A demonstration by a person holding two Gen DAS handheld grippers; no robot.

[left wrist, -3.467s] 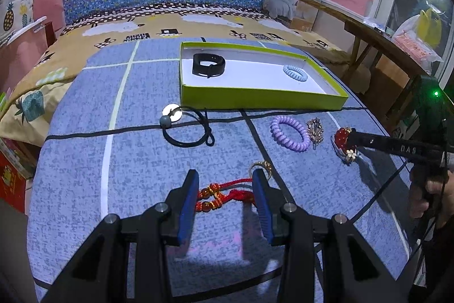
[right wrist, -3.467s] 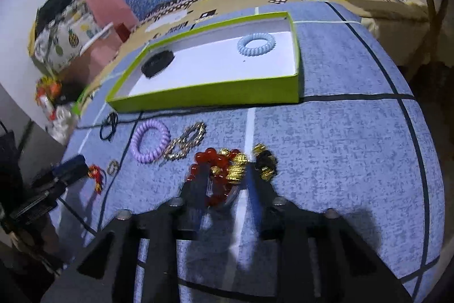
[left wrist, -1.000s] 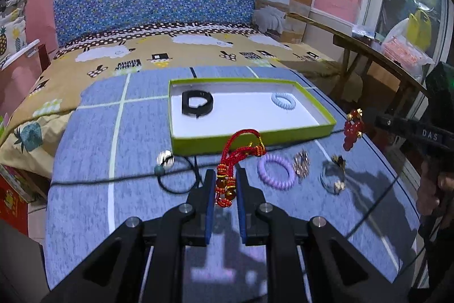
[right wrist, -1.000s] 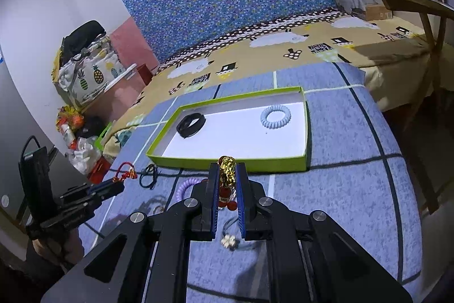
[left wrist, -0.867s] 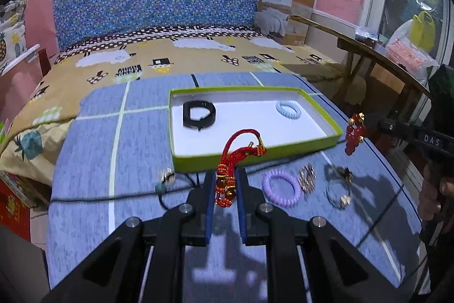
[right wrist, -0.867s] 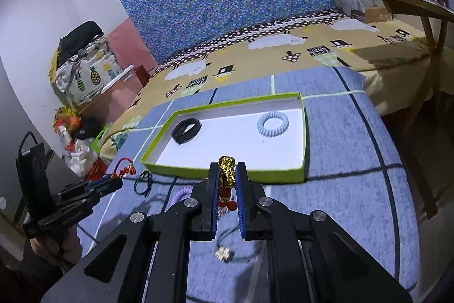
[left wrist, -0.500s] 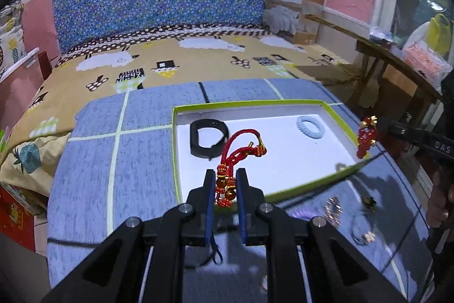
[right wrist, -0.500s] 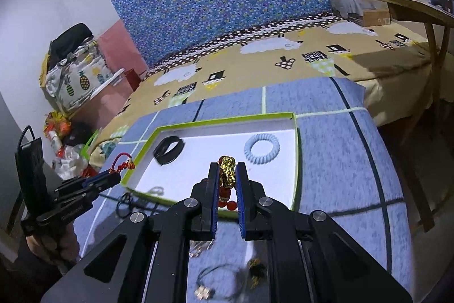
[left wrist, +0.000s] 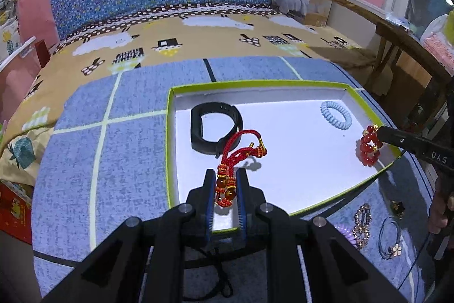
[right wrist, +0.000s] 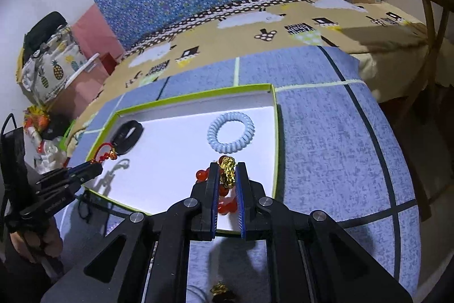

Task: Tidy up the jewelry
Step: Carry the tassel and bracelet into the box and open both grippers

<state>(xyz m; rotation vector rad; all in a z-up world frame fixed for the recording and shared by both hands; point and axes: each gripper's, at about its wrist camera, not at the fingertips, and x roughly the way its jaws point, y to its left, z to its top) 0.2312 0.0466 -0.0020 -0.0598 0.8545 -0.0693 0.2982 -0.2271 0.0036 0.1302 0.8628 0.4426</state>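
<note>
My left gripper (left wrist: 225, 183) is shut on a red cord bracelet (left wrist: 237, 152) with gold and amber beads, held above the near left part of a green-rimmed white tray (left wrist: 170, 132). My right gripper (right wrist: 227, 175) is shut on a red bead bracelet (right wrist: 202, 175) with a gold charm, over the tray's (right wrist: 273, 132) near right part. In the tray lie a black band (left wrist: 215, 128) at the left and a pale blue spiral hair tie (left wrist: 334, 115) at the right. Each gripper shows in the other's view: the right gripper (left wrist: 378, 137) with its red beads, the left gripper (right wrist: 98, 166) with its red cord.
The tray sits on a blue mat (left wrist: 127, 149) with black and pale lines. On the mat near the tray's right front corner lie a gold chain piece (left wrist: 361, 220), a thin bangle with a flower (left wrist: 393, 242), a purple spiral tie (left wrist: 344, 232) and a dark charm (left wrist: 397, 206). A bed (left wrist: 198, 41) stands beyond.
Both grippers moved forward and down from over the loose jewelry on the mat to over the tray, each still holding its bracelet.
</note>
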